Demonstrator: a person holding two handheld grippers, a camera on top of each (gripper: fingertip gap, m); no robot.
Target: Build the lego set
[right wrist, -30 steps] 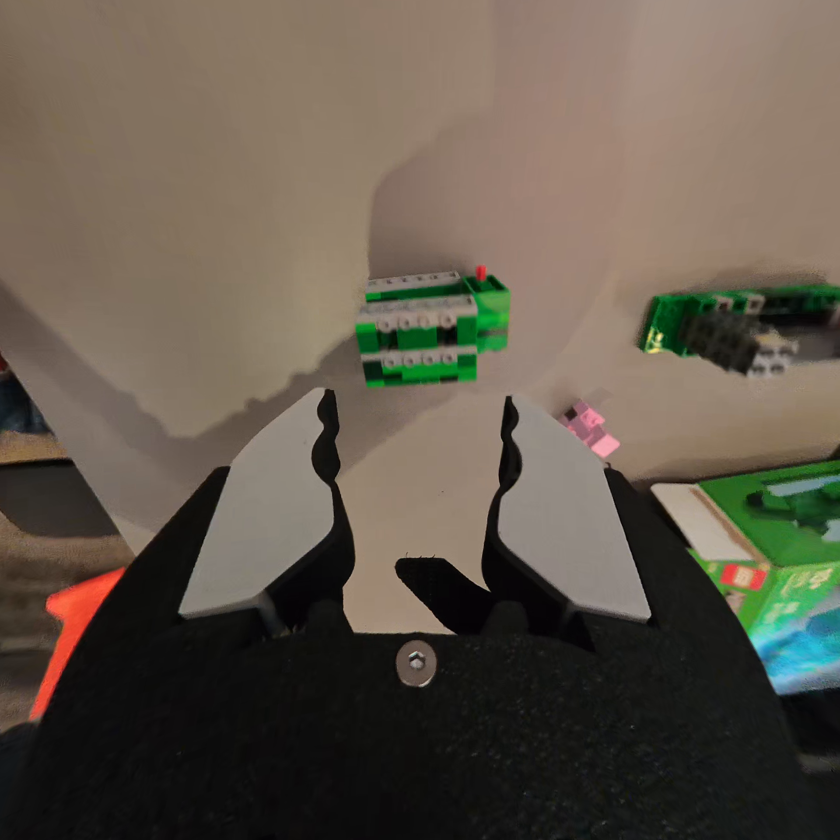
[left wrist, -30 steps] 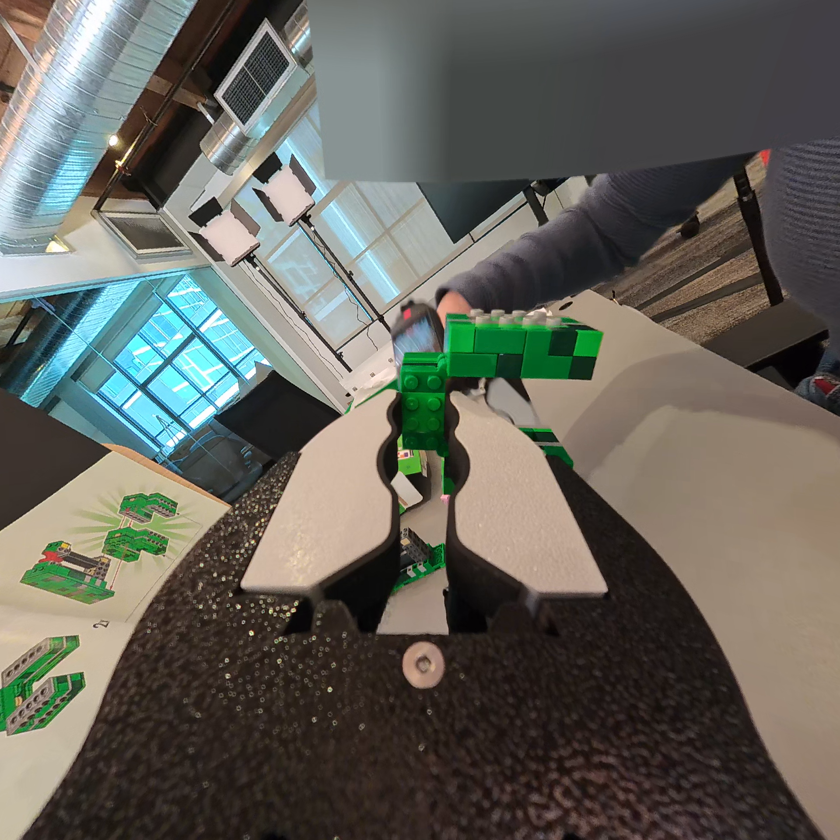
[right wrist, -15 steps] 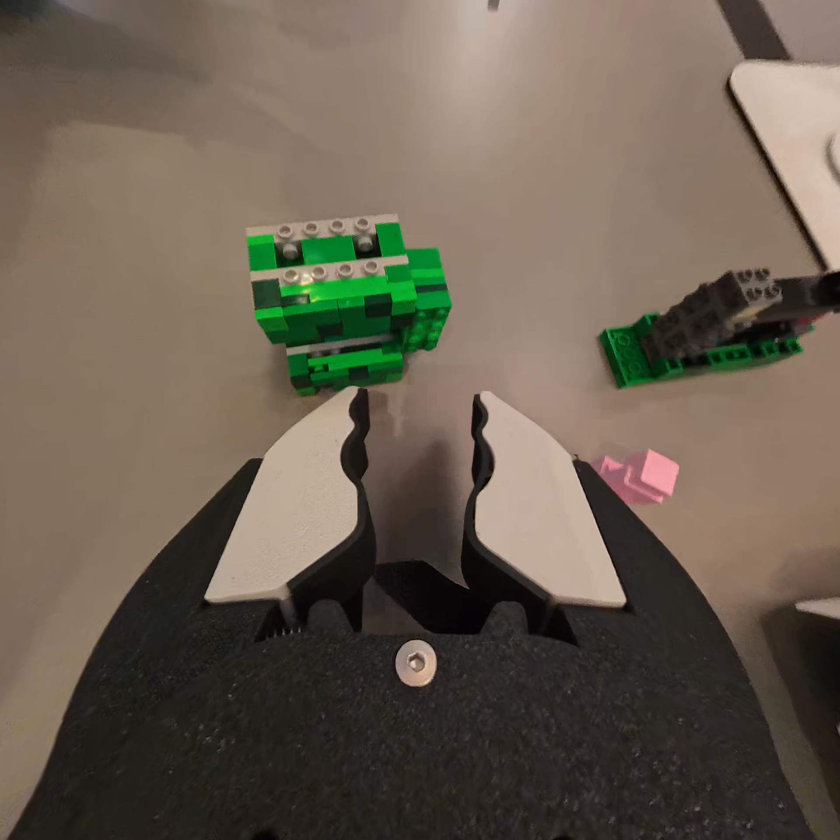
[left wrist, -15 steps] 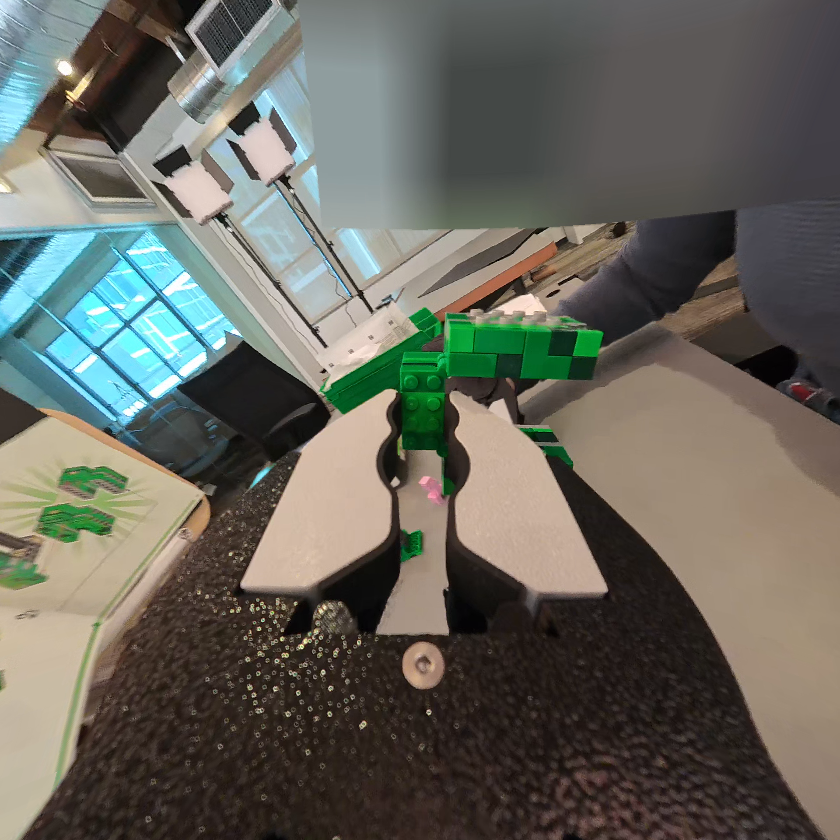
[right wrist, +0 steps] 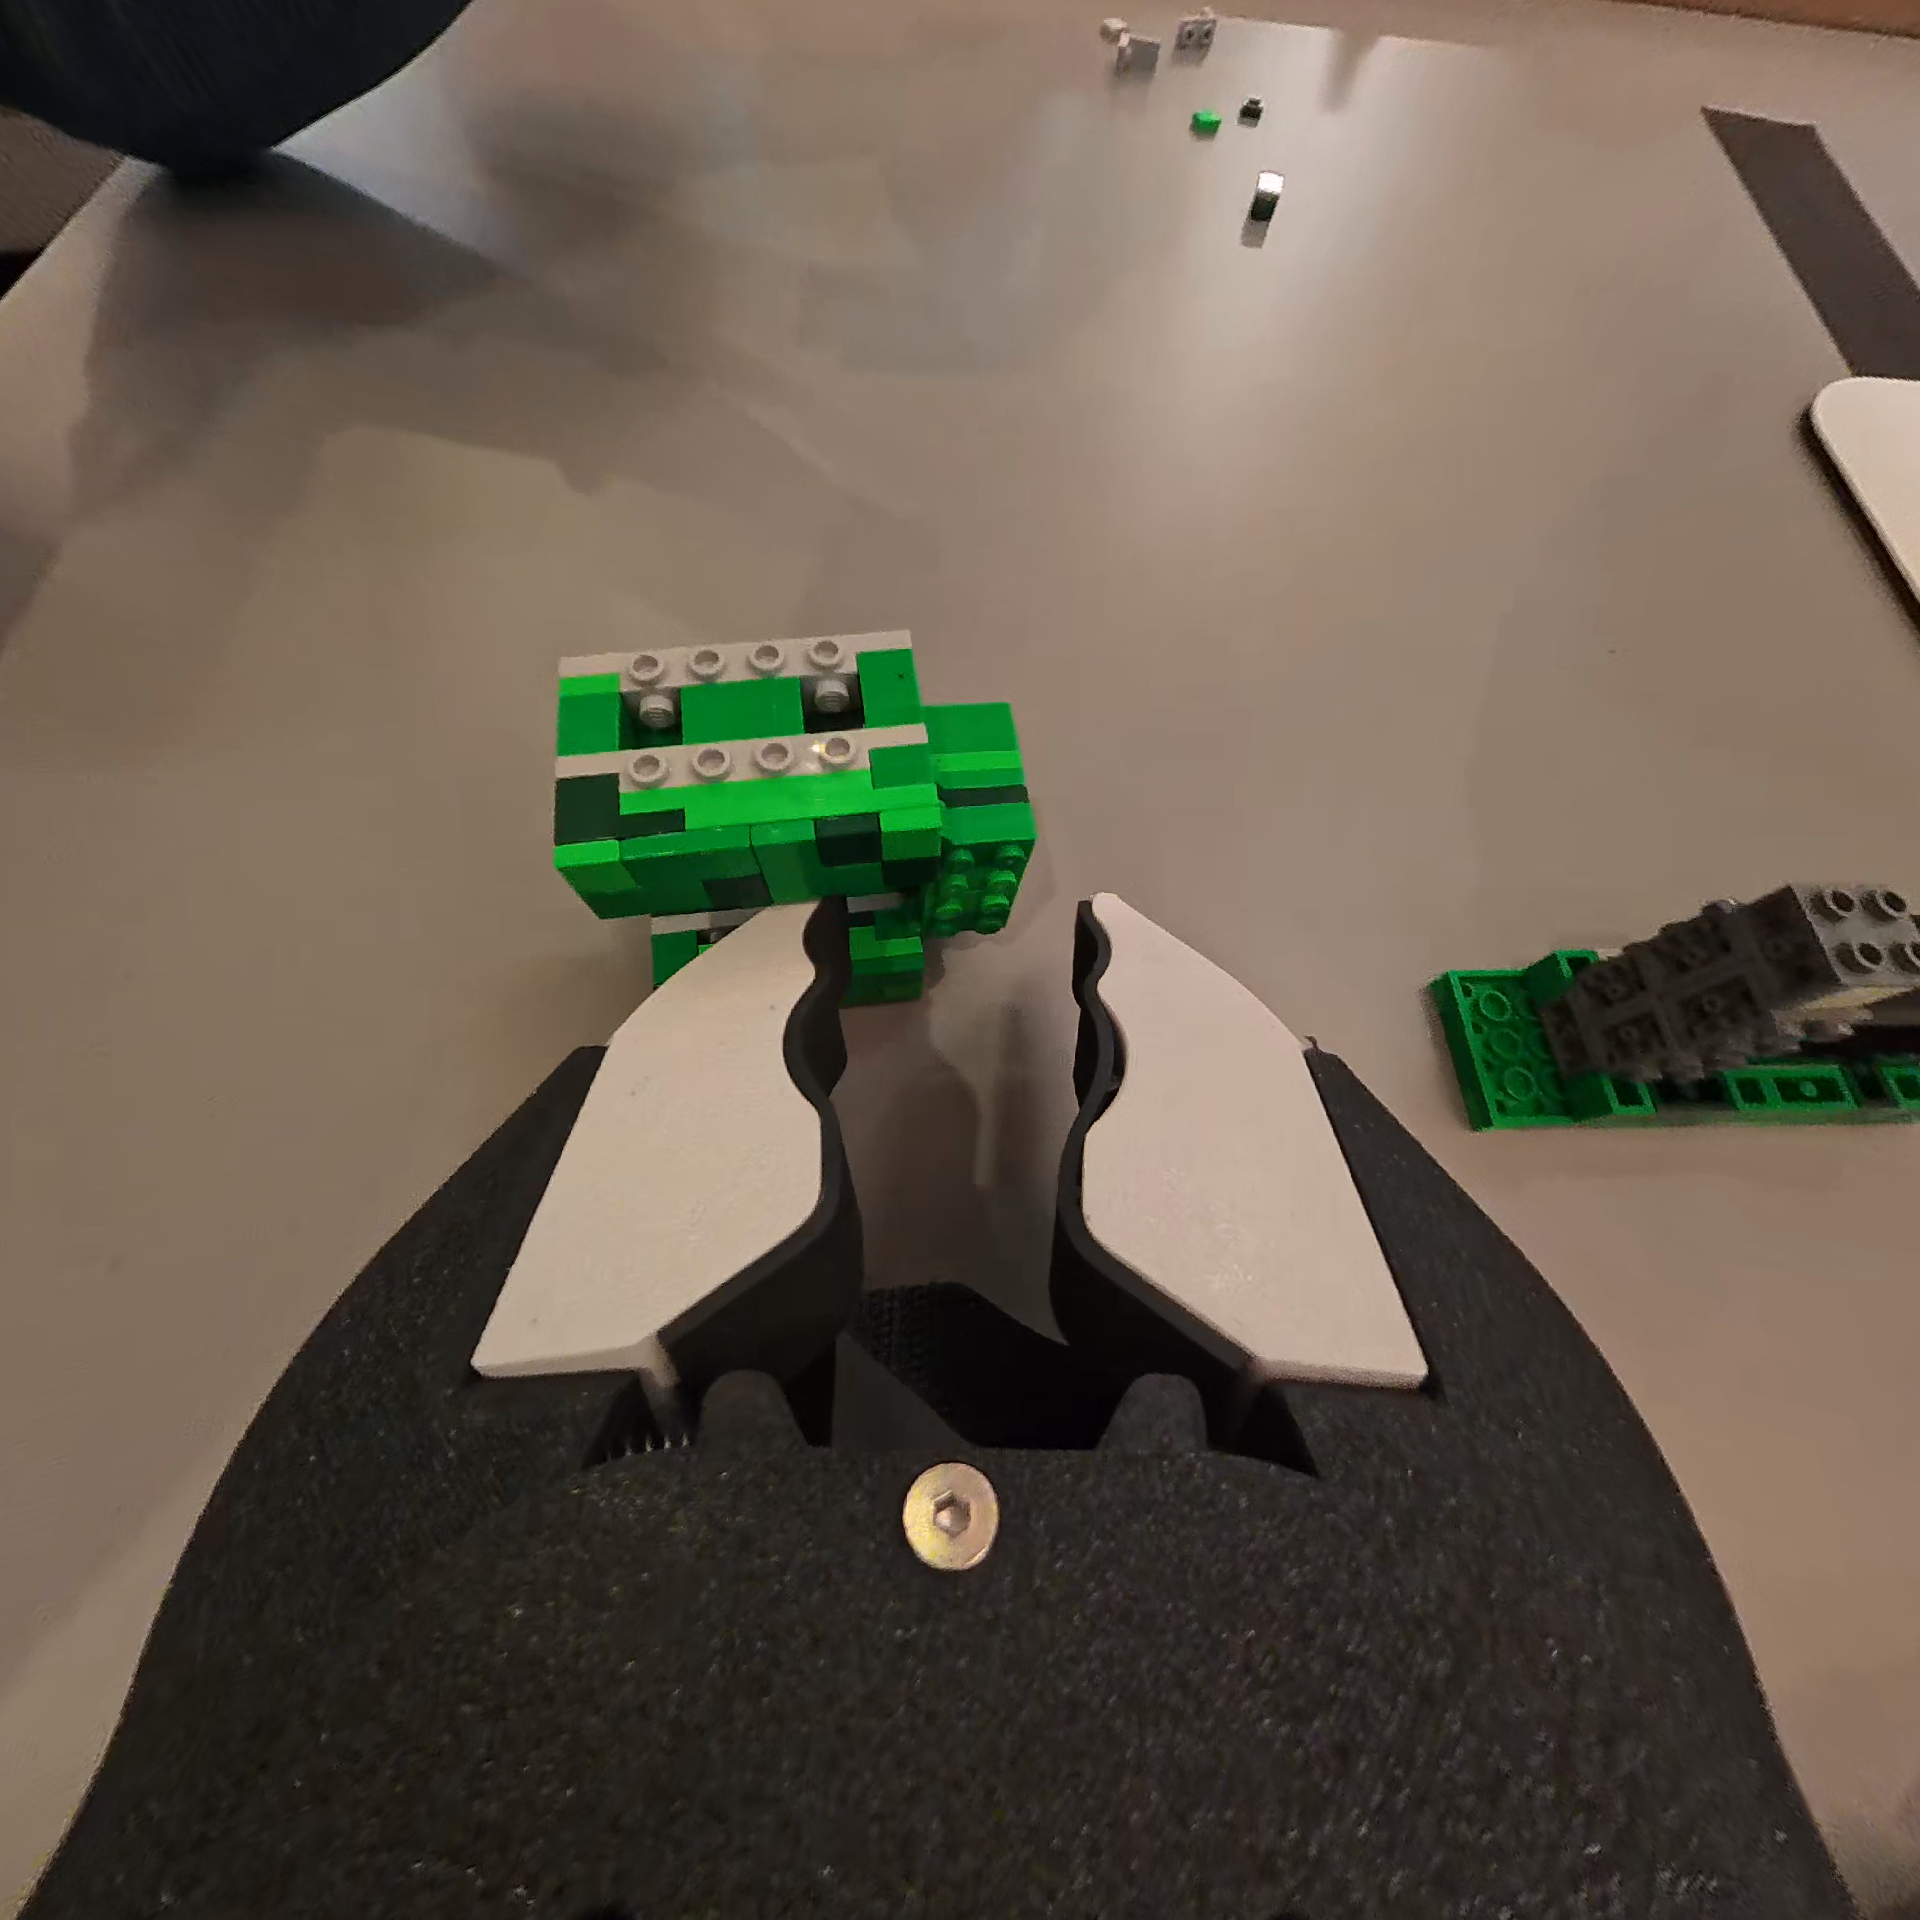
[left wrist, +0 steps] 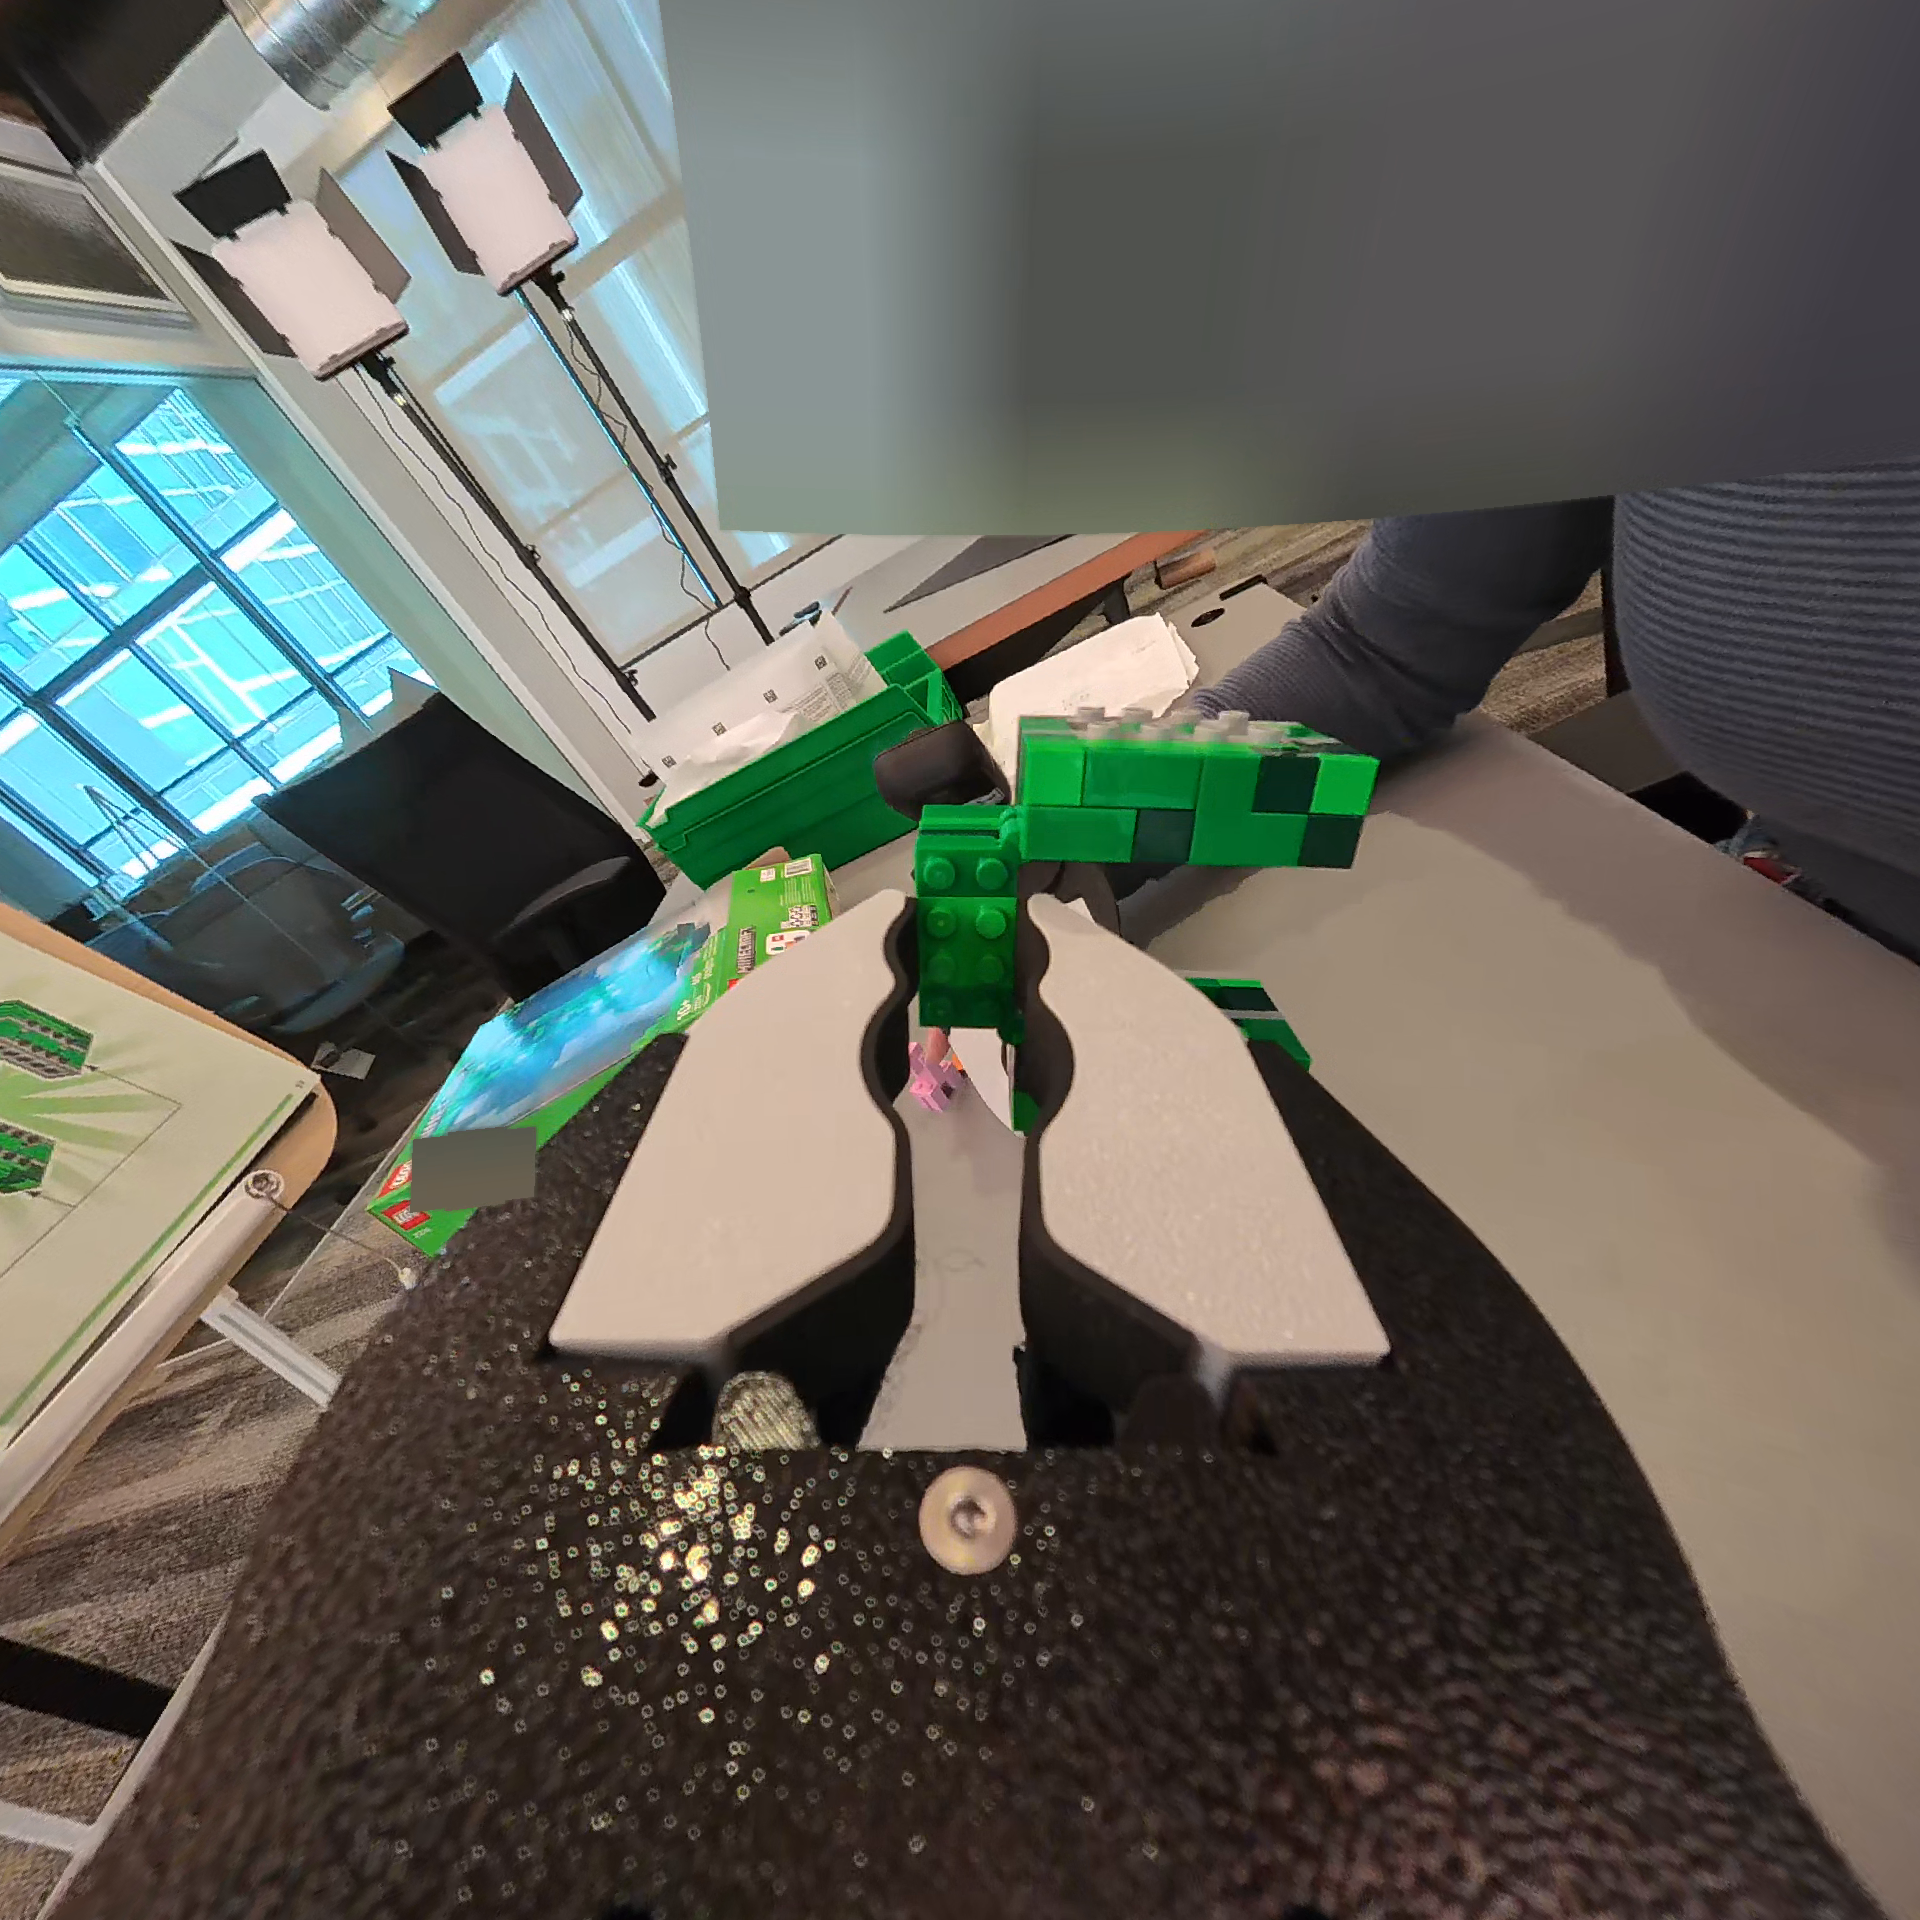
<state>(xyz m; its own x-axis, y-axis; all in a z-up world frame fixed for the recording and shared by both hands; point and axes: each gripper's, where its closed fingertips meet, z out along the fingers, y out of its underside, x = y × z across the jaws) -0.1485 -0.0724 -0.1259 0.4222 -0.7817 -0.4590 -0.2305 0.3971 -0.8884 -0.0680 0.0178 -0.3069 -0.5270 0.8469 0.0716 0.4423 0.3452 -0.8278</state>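
In the left wrist view my left gripper (left wrist: 968, 914) is shut on the upright green brick stem of a green Lego assembly (left wrist: 1195, 805), held above the grey table (left wrist: 1558, 1091). Its long block has grey studs on top and points right. A pink piece (left wrist: 932, 1075) lies on the table below, between the fingers. In the right wrist view my right gripper (right wrist: 956, 914) is open and empty. A green build with grey studs (right wrist: 769, 790) stands on the table just beyond its left fingertip. A dark grey build on a green plate (right wrist: 1662, 1023) sits at the right.
A Lego box (left wrist: 623, 1049), a green tray (left wrist: 790, 769) and an instruction booklet (left wrist: 104, 1122) lie to the left. A person's sleeved arm (left wrist: 1403, 644) reaches over the table's far side. Several small loose pieces (right wrist: 1205, 120) lie far ahead. A white object (right wrist: 1870, 468) is at the right edge. The gap from one gripper's tips to the other's is roughly 20 cm. The white object (right wrist: 1870, 468) lies around 30 cm away from my right fingertips.
My right gripper has swung down towards the green build and come close to it, its jaws narrowing. My left gripper has turned and tilted lower while keeping its hold.
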